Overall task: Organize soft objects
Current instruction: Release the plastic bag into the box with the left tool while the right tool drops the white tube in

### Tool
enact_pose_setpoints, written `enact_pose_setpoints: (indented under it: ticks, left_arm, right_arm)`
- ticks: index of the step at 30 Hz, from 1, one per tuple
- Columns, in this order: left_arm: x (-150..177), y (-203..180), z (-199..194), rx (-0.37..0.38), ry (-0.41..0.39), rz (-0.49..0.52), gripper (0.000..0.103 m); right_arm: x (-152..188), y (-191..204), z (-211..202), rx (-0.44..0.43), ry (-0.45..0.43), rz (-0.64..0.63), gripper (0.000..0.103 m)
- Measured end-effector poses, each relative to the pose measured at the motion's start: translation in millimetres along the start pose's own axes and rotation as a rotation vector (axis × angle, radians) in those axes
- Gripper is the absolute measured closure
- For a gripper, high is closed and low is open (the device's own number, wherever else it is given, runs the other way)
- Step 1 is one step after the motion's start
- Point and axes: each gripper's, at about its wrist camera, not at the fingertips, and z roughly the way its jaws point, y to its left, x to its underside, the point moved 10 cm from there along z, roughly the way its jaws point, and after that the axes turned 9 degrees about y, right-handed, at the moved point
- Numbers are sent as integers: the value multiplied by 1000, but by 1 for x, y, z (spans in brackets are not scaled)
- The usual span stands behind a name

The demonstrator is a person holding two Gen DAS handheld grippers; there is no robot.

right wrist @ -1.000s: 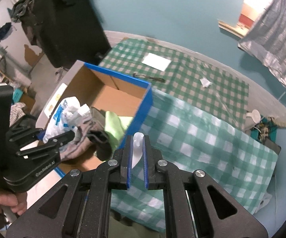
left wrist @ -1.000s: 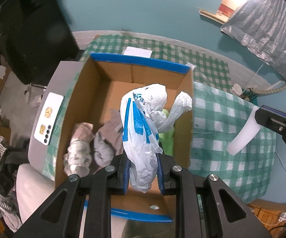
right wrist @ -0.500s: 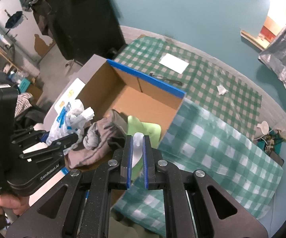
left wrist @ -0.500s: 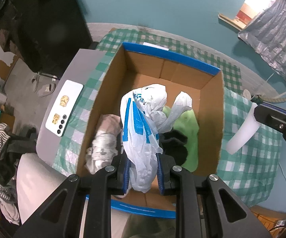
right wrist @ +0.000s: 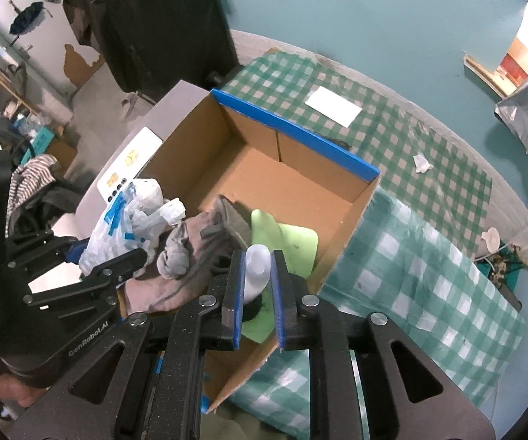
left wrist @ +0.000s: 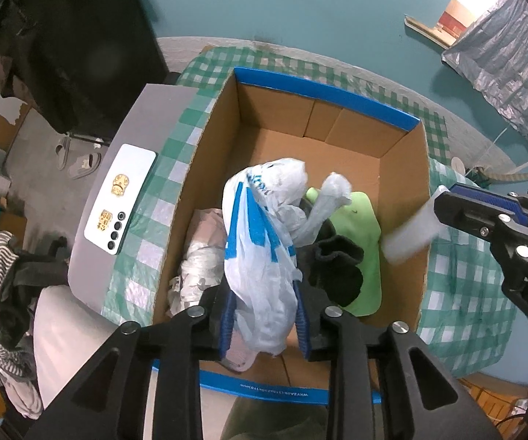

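A: A second ago our left gripper [left wrist: 264, 315] was off to the side of the cardboard box [left wrist: 331, 101]; now, low in the left wrist view, it sits squarely over the open top, jaws pinched on the white and blue plastic bag [left wrist: 264, 242], which hangs above the clothes

B: And our right gripper [right wrist: 258, 300]?

A: It has swung in from over the checked tablecloth [right wrist: 428, 275]. At bottom centre of the right wrist view its jaws are nearly closed on a small white piece [right wrist: 257, 267], now above the green cloth [right wrist: 289, 242] and the box's near right corner. What that piece is we cannot tell

B: So both loads are over the box

A: Yes. Grey garments [right wrist: 190, 256] and a dark sock [left wrist: 337, 267] already lie inside, so we judge the next step is to lower and let go, bag toward the left of the box, white piece on the right. The phone [left wrist: 119, 212] at left of the frame stays outside
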Motion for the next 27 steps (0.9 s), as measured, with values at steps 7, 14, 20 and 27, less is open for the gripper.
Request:
enact_pose_setpoints:
  ticks: [7,14,20,27]
  left_arm:
    - [-1,2,-5,5,-17,-3,53]
    - [2,6,-14,19,-25,-18,52]
    - [4,3,-31,41,-51,-14,47]
    - [0,-6,-59,67,-104,-12,38]
  right_arm:
    - [-1,4,-1,11,-5,3,65]
    - [0,2,-13,4,-29,27,56]
    - [0,3,-33,2,-68,42,52]
    - [-1,-6,-62,31,-130,81,46]
